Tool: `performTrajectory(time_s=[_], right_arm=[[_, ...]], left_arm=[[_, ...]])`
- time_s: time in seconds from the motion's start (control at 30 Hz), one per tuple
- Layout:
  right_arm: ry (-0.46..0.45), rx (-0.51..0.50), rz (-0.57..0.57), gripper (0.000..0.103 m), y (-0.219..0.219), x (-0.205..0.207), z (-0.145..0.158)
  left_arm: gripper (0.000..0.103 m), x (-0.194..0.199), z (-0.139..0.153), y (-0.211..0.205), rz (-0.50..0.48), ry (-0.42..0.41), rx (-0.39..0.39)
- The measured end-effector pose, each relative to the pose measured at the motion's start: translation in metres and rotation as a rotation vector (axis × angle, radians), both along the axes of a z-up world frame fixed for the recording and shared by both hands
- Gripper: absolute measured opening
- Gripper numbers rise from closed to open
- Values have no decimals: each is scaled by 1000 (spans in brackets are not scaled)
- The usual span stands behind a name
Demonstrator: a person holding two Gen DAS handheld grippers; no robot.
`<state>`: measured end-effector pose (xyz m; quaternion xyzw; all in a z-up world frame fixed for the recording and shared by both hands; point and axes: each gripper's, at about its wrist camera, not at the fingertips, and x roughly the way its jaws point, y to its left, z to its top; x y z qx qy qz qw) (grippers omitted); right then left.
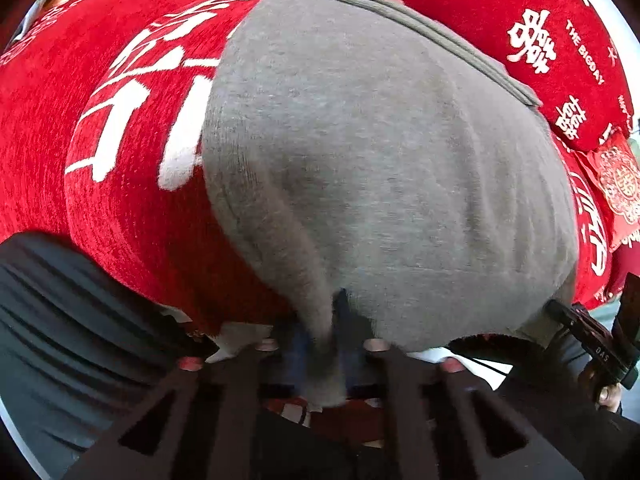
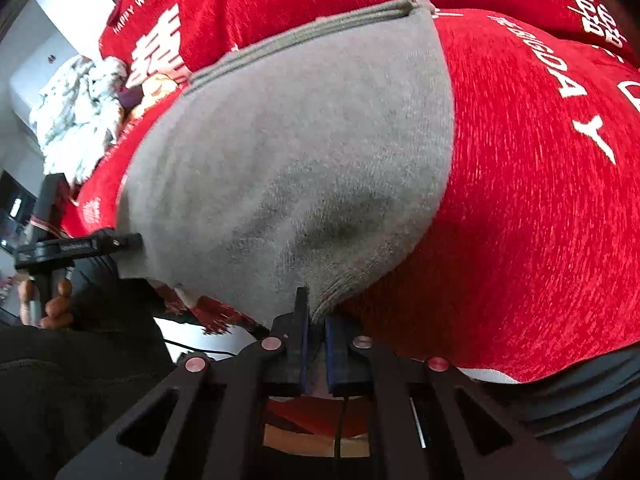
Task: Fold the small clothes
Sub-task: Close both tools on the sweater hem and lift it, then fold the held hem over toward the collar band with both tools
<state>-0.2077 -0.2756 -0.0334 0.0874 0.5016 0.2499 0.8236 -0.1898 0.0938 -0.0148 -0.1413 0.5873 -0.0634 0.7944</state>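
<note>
A small grey knit garment (image 1: 380, 168) with a ribbed waistband (image 1: 420, 28) at its far edge lies spread on a red cloth (image 1: 132, 224). My left gripper (image 1: 326, 332) is shut on its near left corner, with fabric pinched between the fingers. My right gripper (image 2: 316, 320) is shut on its near right corner (image 2: 324, 300). The garment also fills the right wrist view (image 2: 296, 152). The right gripper shows at the right edge of the left wrist view (image 1: 592, 340), and the left gripper shows at the left of the right wrist view (image 2: 80, 246).
The red cloth with white lettering (image 2: 540, 200) covers the surface. A crumpled white patterned cloth (image 2: 76, 108) lies at the far left. Red cushions (image 1: 552, 52) stand behind. A red packet (image 1: 616, 184) lies at the right. The person's dark clothing (image 1: 60, 320) is close below.
</note>
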Motion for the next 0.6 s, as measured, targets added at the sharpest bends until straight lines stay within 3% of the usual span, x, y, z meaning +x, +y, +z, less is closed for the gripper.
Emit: performTrajectory(time_s=[0.17,0.4,0.5,0.6], right_arm=[[-73,127,10,7,-16,-1,31],[-174,259,-63,6,-35,30,73],[-207,258,-91,6,-33,60,84],[-202,250,-101,6,-22,92,85]], left_arm=[[11,-4,29,-7,-39,-68,57],[11,26,93,-7,-57,-254,50],[11,63,97,-7,-50,-280,54],[11,99,80,-2,-35,-242,31]])
